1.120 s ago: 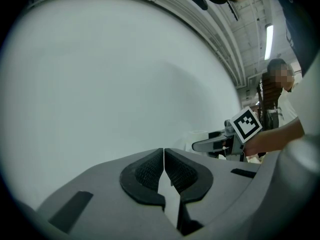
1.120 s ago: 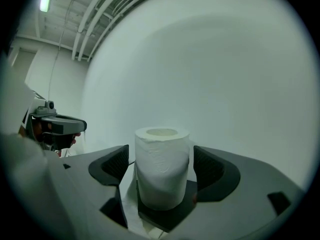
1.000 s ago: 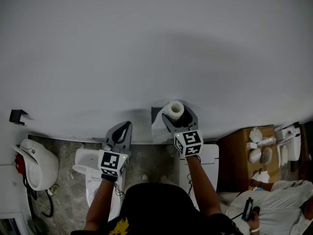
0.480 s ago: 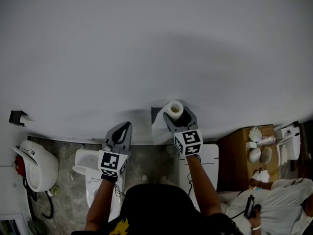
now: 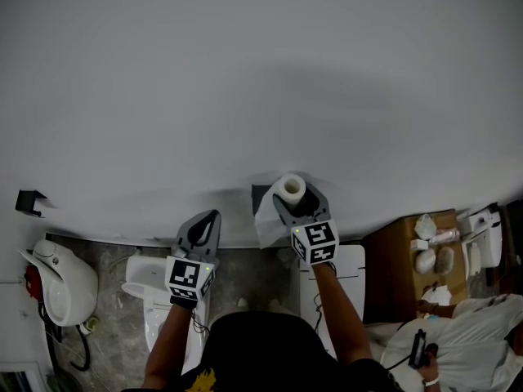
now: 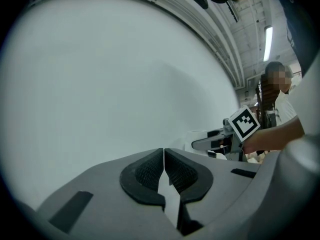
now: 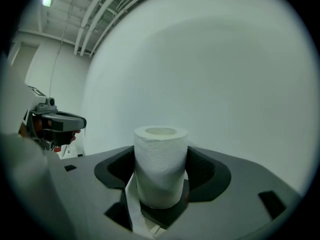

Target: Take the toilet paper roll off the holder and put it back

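1. The toilet paper roll (image 7: 160, 169) stands upright close to the wall (image 5: 245, 72), its hollow core facing up. It sits just beside the dark holder (image 5: 260, 194) and between the jaws of your right tool (image 5: 296, 198).
2. What has just changed is the grip. The right tool's jaws have just been closing with the roll between them, and the ribbed pads now press on both sides of it. That tool is clenched on the roll.
3. For the task, this suggests the grasp is made and the take-off step comes next. You cannot yet count the roll as free, because its lower end is sunk in the tool's throat. No view shows whether the holder still carries it.
4. The roll is white, thick and nearly full, with a faint embossed texture and a clean round top edge. A loose tail (image 5: 265, 223) hangs down its left side and trails under the jaws. The paper looks soft, so a harder squeeze would probably dent it. The tail could catch on the holder as you lift.
5. Your left tool (image 6: 164, 156) is clenched on nothing, its pads meeting edge to edge. It is held out facing bare wall, to the left of the roll and well apart from it.
6. Further out and lower down, a white toilet (image 5: 155, 300) stands below the left tool.
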Tool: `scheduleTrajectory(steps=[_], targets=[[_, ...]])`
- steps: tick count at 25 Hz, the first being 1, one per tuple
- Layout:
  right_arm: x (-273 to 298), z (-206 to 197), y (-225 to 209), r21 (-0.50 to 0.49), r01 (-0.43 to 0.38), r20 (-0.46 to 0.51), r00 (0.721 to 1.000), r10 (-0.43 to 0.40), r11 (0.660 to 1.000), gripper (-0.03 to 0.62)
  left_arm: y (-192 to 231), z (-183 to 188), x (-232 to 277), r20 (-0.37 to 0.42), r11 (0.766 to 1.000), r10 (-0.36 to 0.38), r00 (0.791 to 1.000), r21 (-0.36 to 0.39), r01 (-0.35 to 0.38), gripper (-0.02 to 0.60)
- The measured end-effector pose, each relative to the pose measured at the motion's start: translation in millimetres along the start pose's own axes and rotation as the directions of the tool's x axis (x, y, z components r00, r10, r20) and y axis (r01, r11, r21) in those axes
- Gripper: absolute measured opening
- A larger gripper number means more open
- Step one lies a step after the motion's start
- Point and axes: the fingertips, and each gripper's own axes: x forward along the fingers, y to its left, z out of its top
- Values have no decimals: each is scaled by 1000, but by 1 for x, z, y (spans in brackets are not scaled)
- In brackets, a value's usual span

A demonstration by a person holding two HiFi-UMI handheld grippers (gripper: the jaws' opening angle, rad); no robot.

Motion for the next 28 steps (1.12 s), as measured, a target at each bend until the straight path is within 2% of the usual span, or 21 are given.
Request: scheduleTrajectory(steps=[12,28], targets=[[-9,26,-4,-19,-18,10,1000,18,1000,284,-3,1,0,9,1000,-6,1000,2,6,19],[-30,83,-14,19,-70,55,996,69,997,293,-11,9,1,20,999,-29,999,14,29,20]])
